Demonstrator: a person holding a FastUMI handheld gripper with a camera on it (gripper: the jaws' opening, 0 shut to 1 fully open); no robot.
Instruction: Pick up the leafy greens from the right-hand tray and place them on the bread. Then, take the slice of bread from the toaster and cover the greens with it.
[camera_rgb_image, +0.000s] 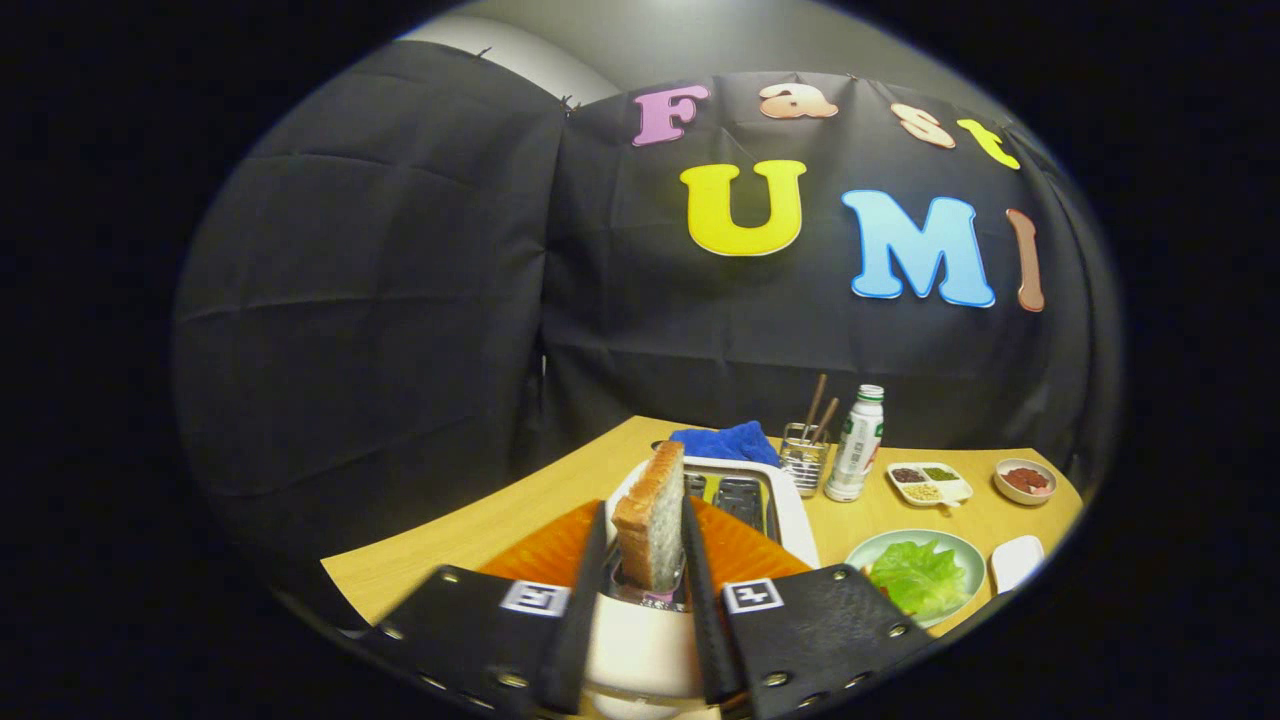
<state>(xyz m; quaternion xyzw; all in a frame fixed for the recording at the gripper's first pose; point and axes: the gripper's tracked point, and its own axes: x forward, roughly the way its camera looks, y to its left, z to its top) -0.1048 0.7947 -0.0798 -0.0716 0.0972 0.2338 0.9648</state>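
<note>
A toasted slice of bread (650, 520) stands upright between my fingers, its lower end at the slot of the white toaster (795, 520). My gripper (645, 510) is shut on the slice, one finger pressing each flat face. The toaster's second slot, just beyond and to the right of the bread, has nothing in it. To the right of the fingers, a leaf of greens (920, 578) lies on a pale green plate (965, 550). What is under the leaf is hidden.
Everything stands on a wooden table (520, 510). Beyond the toaster lie a blue cloth (728, 441), a wire holder (803, 462) with chopsticks, a white bottle (857, 445), a divided dish (930, 484) and a small bowl (1025, 479). A white dish (1016, 561) sits beside the plate.
</note>
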